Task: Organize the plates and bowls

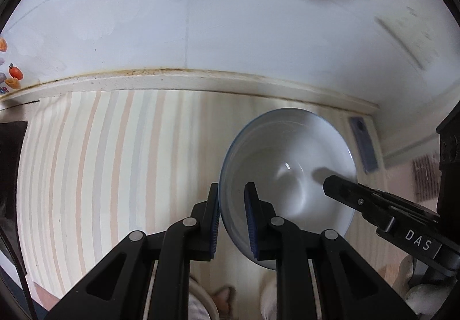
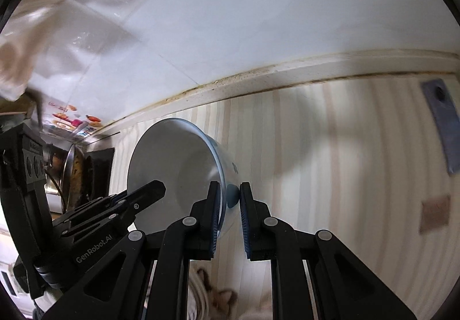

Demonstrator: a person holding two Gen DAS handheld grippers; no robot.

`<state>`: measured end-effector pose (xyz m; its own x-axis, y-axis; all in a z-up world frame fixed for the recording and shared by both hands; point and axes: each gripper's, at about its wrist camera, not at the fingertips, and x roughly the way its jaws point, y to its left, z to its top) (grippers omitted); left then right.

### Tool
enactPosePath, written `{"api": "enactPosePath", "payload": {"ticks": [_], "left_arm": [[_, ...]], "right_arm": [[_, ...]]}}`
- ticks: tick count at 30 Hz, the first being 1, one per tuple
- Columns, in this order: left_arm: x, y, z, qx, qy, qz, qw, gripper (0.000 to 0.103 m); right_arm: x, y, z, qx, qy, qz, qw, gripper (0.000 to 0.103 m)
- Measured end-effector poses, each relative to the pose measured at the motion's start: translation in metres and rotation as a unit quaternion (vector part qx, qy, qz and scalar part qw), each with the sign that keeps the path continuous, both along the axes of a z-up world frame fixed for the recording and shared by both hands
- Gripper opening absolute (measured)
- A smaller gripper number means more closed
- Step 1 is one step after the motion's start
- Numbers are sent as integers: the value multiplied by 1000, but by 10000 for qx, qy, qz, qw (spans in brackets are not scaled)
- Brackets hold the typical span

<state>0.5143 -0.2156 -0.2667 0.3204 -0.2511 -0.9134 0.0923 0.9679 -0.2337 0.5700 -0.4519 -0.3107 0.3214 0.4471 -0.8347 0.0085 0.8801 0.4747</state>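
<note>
While both grippers meet at one white bowl, it sits tilted over the striped counter, its opening turned toward the left wrist camera. Left gripper: rim wall sits between the blue pads, one finger outside, one inside, so it looks clamped on the bowl's near-left edge. Lower part of the bowl is cut off behind the right-side finger linkage.

Right gripper in its own view: the left pad lies against the bowl rim, but a gap shows between the two pads, with only a blue-grey bump of the bowl's outer wall in it. Cannot tell whether it actually pinches the bowl or just rests beside it. From the left wrist view, the right gripper shows only one dark fingertip reaching into the bowl, the rest cut off by the frame edge.

Whether the bowl's base touches the counter is hidden by the fingers. White wall tiles stand behind the counter. A blue-grey patch on the counter at right is blurred. Fruit stickers at far left are partly cropped. Dark clutter at left in the right wrist view is hard to make out.
</note>
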Motion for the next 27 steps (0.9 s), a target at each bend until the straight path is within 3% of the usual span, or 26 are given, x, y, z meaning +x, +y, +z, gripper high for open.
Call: {"api": "enactPosePath", "payload": {"ticks": [11, 19, 27], "left_arm": [[-93, -30, 22, -132, -25, -594, 9981, 15], [-131, -48, 3, -107, 216, -961, 9951, 15], [-143, -67, -30, 131, 488, -1230, 9911, 15]], "right_arm": [[-127, -26, 34, -39, -96, -384, 9992, 15], [-197, -45, 16, -29, 160, -619, 9979, 15], [-214, -55, -25, -26, 506, -815, 9954, 15]]}}
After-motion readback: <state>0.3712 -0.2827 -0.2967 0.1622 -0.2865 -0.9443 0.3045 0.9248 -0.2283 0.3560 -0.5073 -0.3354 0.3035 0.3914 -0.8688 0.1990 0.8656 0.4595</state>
